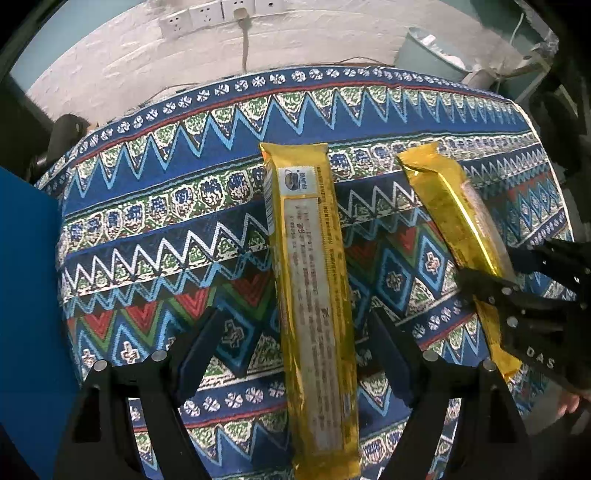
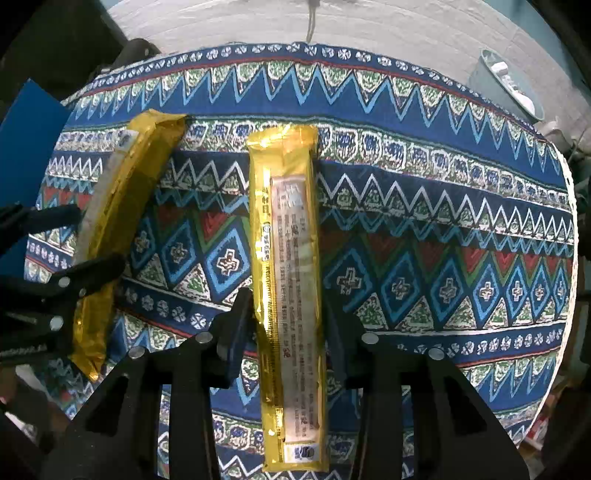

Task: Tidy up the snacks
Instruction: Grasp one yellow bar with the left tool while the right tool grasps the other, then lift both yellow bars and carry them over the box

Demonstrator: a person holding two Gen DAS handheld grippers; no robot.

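Observation:
Two long gold-wrapped snack packs lie lengthwise on the patterned tablecloth. The left pack (image 1: 314, 295) lies between the fingers of my left gripper (image 1: 299, 332), which is open with gaps on both sides. The right pack (image 2: 291, 295) lies between the fingers of my right gripper (image 2: 288, 317), whose pads sit close against its sides. Each pack also shows in the other view: the right pack (image 1: 454, 221) with my right gripper (image 1: 491, 266) around it, the left pack (image 2: 122, 206) with my left gripper (image 2: 88, 240) around it.
A blue box or board (image 1: 26, 295) stands at the table's left edge, also in the right wrist view (image 2: 26, 147). A pale green bin (image 1: 428, 51) sits beyond the far right edge. A white brick wall with sockets (image 1: 221, 11) lies behind the table.

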